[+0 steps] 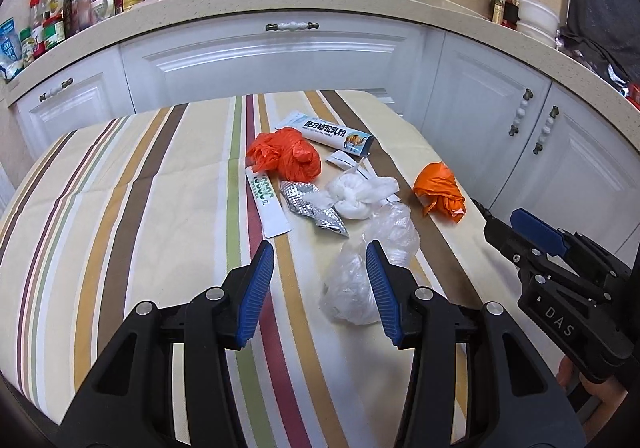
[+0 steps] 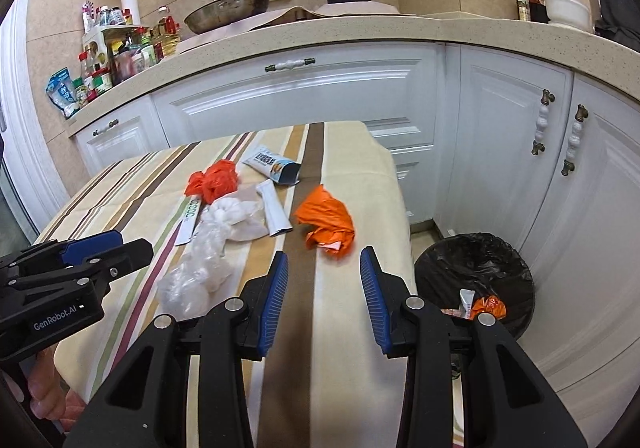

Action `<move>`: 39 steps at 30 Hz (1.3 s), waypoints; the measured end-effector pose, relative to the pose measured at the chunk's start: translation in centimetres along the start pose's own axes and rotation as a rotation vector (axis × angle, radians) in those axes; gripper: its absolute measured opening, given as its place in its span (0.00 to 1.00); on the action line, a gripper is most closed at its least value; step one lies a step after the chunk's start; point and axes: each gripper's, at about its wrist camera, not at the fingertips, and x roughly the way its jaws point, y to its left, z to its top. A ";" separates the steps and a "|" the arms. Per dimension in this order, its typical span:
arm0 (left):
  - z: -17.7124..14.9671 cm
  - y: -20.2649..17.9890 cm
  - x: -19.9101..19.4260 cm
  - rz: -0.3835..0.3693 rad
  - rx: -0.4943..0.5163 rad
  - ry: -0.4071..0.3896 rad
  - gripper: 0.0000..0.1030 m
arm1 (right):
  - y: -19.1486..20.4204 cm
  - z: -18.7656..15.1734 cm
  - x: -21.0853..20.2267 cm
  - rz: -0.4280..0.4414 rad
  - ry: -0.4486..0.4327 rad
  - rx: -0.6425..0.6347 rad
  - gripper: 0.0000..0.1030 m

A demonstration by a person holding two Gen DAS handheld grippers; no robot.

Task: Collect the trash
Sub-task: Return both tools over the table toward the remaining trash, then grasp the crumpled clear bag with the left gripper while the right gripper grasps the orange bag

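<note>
Left gripper (image 1: 320,248): jaws stood apart, nothing clamped, poised above the striped tablecloth (image 1: 120,207) with the clear plastic bag (image 1: 360,276) lying just past the right-hand pad. Right gripper (image 2: 324,256): jaws likewise apart and empty, aimed at the crumpled orange bag (image 2: 326,226) near the table's right edge.

Rest of the trash lay clustered mid-table: red bag (image 1: 286,159), foil pouch (image 1: 314,209), white wad of tissue (image 1: 360,193), long white sachet (image 1: 266,207), and the camel-print carton (image 1: 332,133) furthest back. Bin (image 2: 476,272), lined in black, stood on the floor just beside the table's right side, already holding a few scraps, possibly a wrapper and something orange, though too small to tell.

Risks from here, as judged:
- Clear bag, thin and slippery, likely to slide out of a shallow pinch.
- Orange bag close to the edge; a nudge could push it onto the floor, missing the bin.
- Cloth loose enough to bunch and be caught under a low pad.
- Two grippers near each other, so a clash possible over the pile.
</note>
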 end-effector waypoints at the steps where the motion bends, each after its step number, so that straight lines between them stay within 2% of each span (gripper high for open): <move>1: 0.0 0.0 -0.1 -0.002 0.000 -0.002 0.45 | 0.1 -0.1 -0.1 -0.001 0.000 -0.001 0.37; 4: -0.2 -0.4 -0.1 -0.010 0.003 -0.007 0.46 | 0.1 -0.2 -0.3 -0.008 -0.003 -0.001 0.37; 6: -0.2 -1.0 0.0 -0.018 0.008 -0.004 0.54 | -0.3 -0.3 -0.4 -0.015 -0.002 0.008 0.37; 14: -0.6 -4.1 1.5 -0.021 0.054 0.012 0.55 | -3.2 -0.8 -1.2 -0.041 -0.013 0.067 0.37; 17: -0.9 -5.1 2.5 -0.002 0.072 0.022 0.56 | -4.3 -1.2 -1.2 -0.044 -0.008 0.090 0.37; 20: -1.4 -5.5 3.6 0.034 0.077 0.036 0.64 | -5.0 -1.4 -1.1 -0.042 -0.004 0.105 0.37; 23: -1.6 -5.4 4.3 0.072 0.071 0.047 0.64 | -5.4 -1.5 -1.0 -0.036 -0.002 0.113 0.37; 25: -1.7 -5.0 4.4 0.072 0.055 0.054 0.57 | -5.4 -1.5 -0.9 -0.032 0.000 0.112 0.37; 27: -1.7 -4.8 4.5 0.071 0.058 0.058 0.41 | -5.3 -1.5 -0.7 -0.028 0.001 0.109 0.37; 28: -1.7 -4.7 4.5 0.072 0.064 0.059 0.38 | -5.2 -1.4 -0.6 -0.025 0.003 0.105 0.37; 32: -2.0 -4.1 4.3 0.062 0.065 0.058 0.34 | -4.6 -1.2 0.0 -0.012 0.011 0.089 0.37; 39: -1.9 -1.8 3.1 0.071 0.023 0.062 0.34 | -2.6 0.2 1.2 0.018 0.011 0.036 0.37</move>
